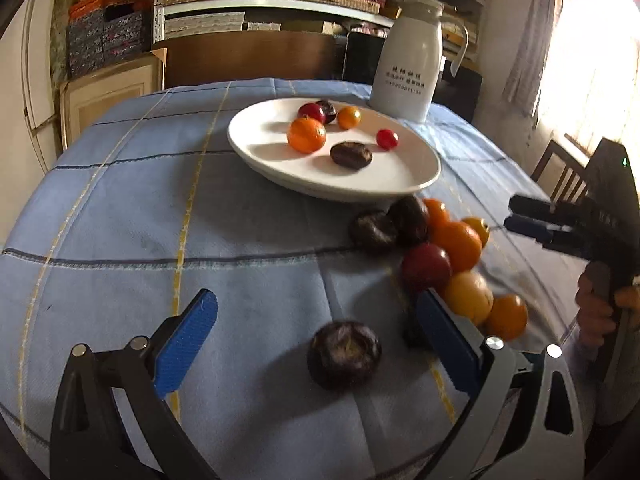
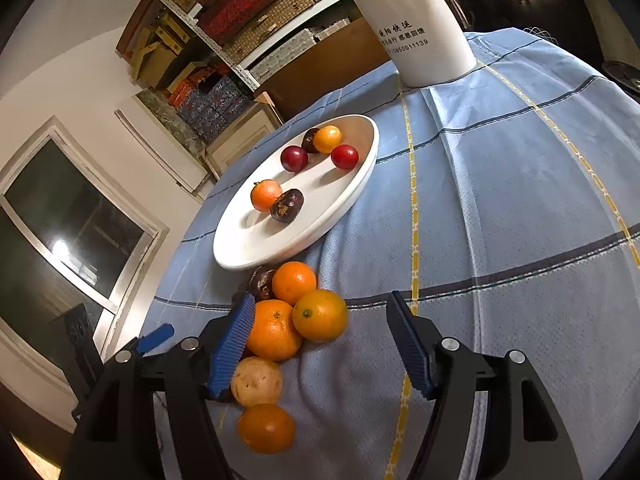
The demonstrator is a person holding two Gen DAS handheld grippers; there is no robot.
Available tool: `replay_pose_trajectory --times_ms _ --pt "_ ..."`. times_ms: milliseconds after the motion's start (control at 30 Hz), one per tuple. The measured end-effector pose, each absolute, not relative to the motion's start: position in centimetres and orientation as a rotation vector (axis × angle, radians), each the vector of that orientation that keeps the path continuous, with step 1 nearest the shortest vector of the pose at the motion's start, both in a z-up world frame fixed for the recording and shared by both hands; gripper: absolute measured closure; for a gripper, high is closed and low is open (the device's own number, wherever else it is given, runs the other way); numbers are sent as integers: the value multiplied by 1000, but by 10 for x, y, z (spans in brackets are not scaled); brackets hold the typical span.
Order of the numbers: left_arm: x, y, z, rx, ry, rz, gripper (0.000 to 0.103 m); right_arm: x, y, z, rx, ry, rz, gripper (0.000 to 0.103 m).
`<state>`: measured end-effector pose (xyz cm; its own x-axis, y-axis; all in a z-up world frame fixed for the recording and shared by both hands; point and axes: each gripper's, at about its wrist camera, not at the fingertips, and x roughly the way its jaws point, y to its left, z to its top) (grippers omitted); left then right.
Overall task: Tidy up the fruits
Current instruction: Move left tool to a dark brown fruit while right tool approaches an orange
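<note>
- The table (image 1: 120, 208) is covered with a blue checked cloth with dark and yellow lines.
- A white jug (image 1: 408, 60) with printed writing stands upright at the far side of the table, just beyond the plate.
- The white oval plate (image 1: 260, 148) sits in the middle of the table. It holds six fruits: an orange (image 1: 306, 135), a small orange one, two red ones, and two dark ones, lying apart from each other or in a loose group at the far end.
- A heap of fruit (image 1: 456, 248) lies on the cloth just near the plate's near-right edge: several oranges (image 2: 274, 330), a pale yellow fruit (image 2: 256, 380), a red one and dark ones, touching each other.
- One dark fruit (image 1: 344, 354) lies alone on the cloth, nearer than the heap and just left of it.
- The left gripper (image 1: 316, 344) hangs low over the cloth with its blue jaws spread wide. The lone dark fruit sits between them, and neither pad touches it. Its right jaw is close beside the heap.
- The right gripper (image 2: 324, 344) has its jaws partly apart and grips nothing. Its left jaw stands against the large orange in the heap, while the space between the jaws shows mostly bare cloth.
- A hand (image 1: 596, 308) holds the right gripper's handle at the right edge of the left camera's view.
</note>
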<state>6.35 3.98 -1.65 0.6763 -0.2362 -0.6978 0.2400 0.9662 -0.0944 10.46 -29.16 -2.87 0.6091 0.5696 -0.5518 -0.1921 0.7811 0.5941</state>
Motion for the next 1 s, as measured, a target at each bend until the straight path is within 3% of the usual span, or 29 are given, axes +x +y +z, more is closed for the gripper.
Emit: replay_pose_trajectory --times_ms 600,633,700,767,1000 --pt "73 32 -38 189 929 -157 6 105 -291 -30 509 819 463 31" --pt "73 35 -36 185 916 -159 9 105 -291 -30 508 820 462 31" --pt "72 40 -34 158 909 -182 51 105 -291 -29 508 820 460 31" --pt "74 44 -35 131 918 -200 56 104 -291 -29 508 818 459 31" --pt "74 44 -34 129 911 -202 56 103 -290 -28 495 816 460 31"
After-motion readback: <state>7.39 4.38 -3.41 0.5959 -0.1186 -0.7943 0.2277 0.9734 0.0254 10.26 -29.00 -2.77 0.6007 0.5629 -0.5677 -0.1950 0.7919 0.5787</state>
